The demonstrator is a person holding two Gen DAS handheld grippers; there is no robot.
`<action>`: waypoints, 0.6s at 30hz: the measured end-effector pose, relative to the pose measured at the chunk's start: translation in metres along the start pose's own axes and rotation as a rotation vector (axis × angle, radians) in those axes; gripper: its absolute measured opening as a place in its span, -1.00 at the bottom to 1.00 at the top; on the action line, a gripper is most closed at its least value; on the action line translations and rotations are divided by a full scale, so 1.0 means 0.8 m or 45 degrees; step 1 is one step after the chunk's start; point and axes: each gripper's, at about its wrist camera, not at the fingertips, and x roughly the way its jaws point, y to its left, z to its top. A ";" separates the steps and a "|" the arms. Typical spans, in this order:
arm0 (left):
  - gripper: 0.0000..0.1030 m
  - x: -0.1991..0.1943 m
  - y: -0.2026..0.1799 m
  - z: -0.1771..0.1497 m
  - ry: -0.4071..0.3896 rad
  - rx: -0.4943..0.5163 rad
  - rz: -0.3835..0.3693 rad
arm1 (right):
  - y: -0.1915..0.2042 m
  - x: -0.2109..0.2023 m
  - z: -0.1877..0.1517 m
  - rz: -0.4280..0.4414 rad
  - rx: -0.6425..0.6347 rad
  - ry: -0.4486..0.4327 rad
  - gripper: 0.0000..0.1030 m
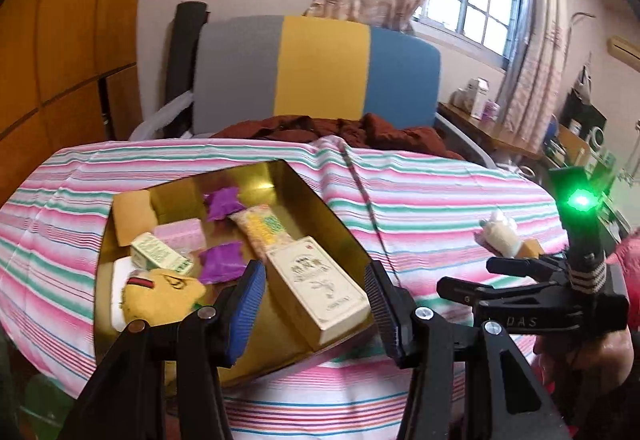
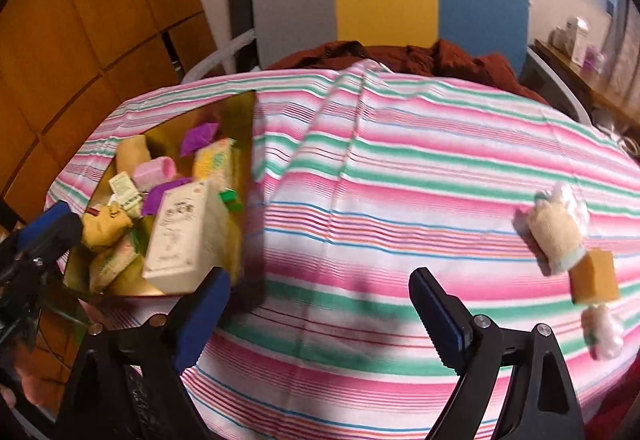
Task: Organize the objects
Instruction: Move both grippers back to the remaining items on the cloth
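Blue-padded fingers (image 2: 202,316) of the right tool (image 2: 316,304) stand wide apart over the striped tabletop (image 2: 360,180), holding nothing. Left tool (image 1: 316,296) gapes, empty, above the gold box (image 1: 320,196) of packets. Wrapped bundle (image 2: 558,236) and tan block (image 2: 594,276) lie well right.

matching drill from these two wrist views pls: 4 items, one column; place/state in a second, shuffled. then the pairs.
Items:
1. cream carton
2. yellow plush
3. brown block
4. right gripper

Places/states:
A. out on the striped cloth, outside the box
B. open, nothing between the fingers
C. in the gold box, against its right wall
D. in the gold box, at its near left corner

Pairs: 1-C, 2-D, 3-A, 4-B
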 end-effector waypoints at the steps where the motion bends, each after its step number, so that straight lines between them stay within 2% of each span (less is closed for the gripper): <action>1: 0.02 0.001 -0.003 -0.001 0.005 0.004 -0.010 | -0.005 0.000 -0.002 -0.007 0.007 0.009 0.79; 12: 0.02 0.002 -0.026 -0.010 0.024 0.060 -0.091 | -0.045 0.005 -0.014 -0.065 0.012 0.126 0.82; 18: 0.02 0.004 -0.031 -0.011 0.035 0.068 -0.129 | -0.090 -0.007 0.002 -0.102 0.061 0.125 0.82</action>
